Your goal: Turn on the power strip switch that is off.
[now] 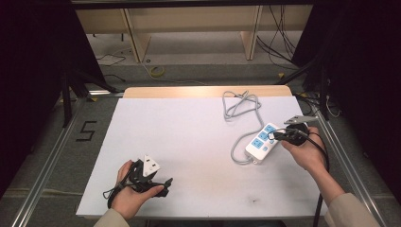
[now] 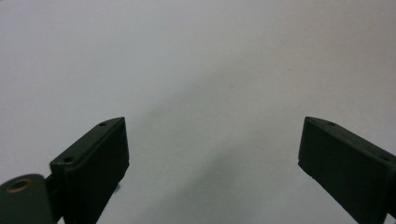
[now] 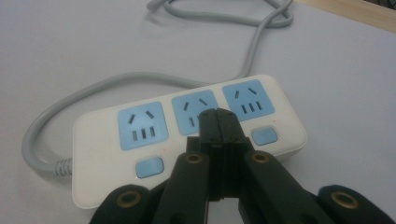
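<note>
Two black tongs are at work over a white-covered worktop, one in each of the person's hands. The right tongs have their jaws clenched flat together with nothing between them. In the right gripper view their tips sit over the middle blue socket of a white plastic power strip with three blue sockets; whether the tips press on the socket face or hover just above it cannot be told. Below the sockets lie small blue rounded switch buttons, one showing left of the jaws and one to their right.

From above, the power strip lies near the worktop's right edge, angled, with the right tongs at its right side and the right hand behind them. A grey round cable leaves the strip's near end, curves around its left side and runs to loose loops toward the far edge of the worktop.

The left tongs rest near the front left of the worktop, held in the left hand, well apart from the strip. In the left gripper view the left tongs stand released, jaws wide apart over bare white surface.
</note>
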Tool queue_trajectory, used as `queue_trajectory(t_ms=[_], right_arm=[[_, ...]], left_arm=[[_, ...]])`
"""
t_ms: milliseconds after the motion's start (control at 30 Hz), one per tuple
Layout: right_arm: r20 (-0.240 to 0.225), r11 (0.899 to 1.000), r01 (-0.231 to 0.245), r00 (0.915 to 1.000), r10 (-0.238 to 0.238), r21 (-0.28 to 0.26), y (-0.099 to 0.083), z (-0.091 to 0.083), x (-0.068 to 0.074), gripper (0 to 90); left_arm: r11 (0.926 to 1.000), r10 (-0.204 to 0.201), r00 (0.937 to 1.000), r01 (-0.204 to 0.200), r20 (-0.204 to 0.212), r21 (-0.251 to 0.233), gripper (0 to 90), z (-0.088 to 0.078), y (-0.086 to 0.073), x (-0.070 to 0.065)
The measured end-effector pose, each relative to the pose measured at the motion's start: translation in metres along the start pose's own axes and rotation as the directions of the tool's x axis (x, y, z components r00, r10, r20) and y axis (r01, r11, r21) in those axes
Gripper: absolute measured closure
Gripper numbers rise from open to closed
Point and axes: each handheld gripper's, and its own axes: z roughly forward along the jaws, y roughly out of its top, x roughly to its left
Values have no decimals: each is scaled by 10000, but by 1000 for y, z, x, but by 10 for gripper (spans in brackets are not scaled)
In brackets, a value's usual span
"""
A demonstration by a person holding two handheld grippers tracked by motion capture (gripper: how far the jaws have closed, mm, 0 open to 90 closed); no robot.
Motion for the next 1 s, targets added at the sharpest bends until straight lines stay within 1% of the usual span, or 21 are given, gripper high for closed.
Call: queue_trajectory(t_ms=[467,1000], right_arm=[[45,9998,-104,9999,103,151,1,7,-3,900],[39,9996,-99,9999,98,249,6,11,-4,900]], left_arm=[[10000,49,10000,-49,-24,3,81,0,0,0],[10000,47,10000,-47,-10,-5,81,0,0,0]])
